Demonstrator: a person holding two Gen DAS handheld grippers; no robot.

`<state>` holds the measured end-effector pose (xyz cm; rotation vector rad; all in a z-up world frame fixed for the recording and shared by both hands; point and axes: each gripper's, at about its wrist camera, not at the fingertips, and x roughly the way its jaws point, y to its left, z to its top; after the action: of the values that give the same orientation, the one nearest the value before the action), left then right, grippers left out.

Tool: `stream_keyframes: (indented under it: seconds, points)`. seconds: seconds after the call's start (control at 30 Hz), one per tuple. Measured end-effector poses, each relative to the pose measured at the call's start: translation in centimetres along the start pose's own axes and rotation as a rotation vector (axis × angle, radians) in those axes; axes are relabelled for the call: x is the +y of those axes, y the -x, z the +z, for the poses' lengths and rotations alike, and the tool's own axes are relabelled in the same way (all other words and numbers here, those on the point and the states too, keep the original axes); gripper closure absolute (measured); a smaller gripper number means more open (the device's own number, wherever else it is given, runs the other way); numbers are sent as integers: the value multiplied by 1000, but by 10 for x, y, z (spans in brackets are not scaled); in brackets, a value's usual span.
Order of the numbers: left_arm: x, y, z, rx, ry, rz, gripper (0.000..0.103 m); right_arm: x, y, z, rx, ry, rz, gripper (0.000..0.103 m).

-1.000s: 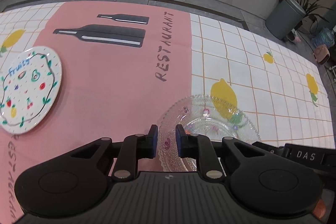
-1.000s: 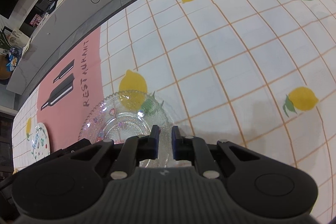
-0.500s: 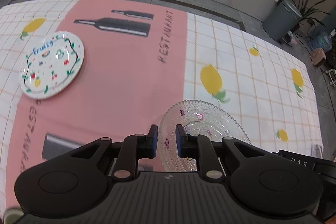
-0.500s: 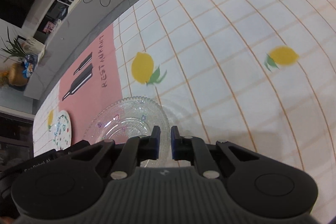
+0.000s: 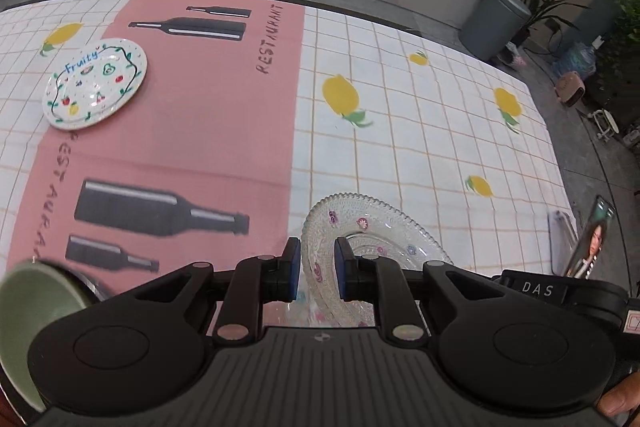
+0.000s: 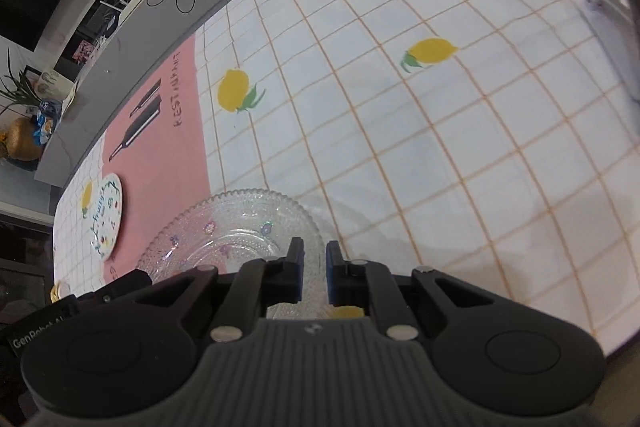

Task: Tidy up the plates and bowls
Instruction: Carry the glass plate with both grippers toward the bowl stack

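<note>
A clear glass plate (image 5: 376,239) with small flower prints is held above the tablecloth by both grippers. My left gripper (image 5: 316,267) is shut on its left rim. My right gripper (image 6: 313,267) is shut on its right rim, and the plate (image 6: 240,227) fills the lower middle of the right wrist view. A white "Fruity" plate (image 5: 94,83) lies on the pink cloth at the far left; it also shows in the right wrist view (image 6: 105,217). A green bowl (image 5: 36,311) sits at the lower left edge.
The table has a pink and white lemon-print cloth (image 5: 420,131). A phone (image 5: 592,239) stands propped at the right edge of the table. A grey bin (image 5: 494,23) and plants stand on the floor beyond the table's far right.
Both grippers have lifted the glass plate and drawn it back toward the near edge; the table looks farther away and the green bowl and phone have come into view.
</note>
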<state>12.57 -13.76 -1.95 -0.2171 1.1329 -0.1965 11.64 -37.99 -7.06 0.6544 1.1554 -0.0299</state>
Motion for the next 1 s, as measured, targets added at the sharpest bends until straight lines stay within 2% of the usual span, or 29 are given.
stream_keyframes:
  seconds: [0.2,0.43,0.77,1.0]
  points:
    - [5,12,-30,-5,38,-34,84,-7,13,-16,14,30,-23,94]
    - [18,15,-57,-7,82,-79,84,1,14,-33,36,141,-107,94]
    - [37,4,-66,-51,141,-78,84,20,6,-38,-3,238,-149,94]
    - [41,-12,-72,-53,156,-63,84,34,-12,-37,23,304,-220,93]
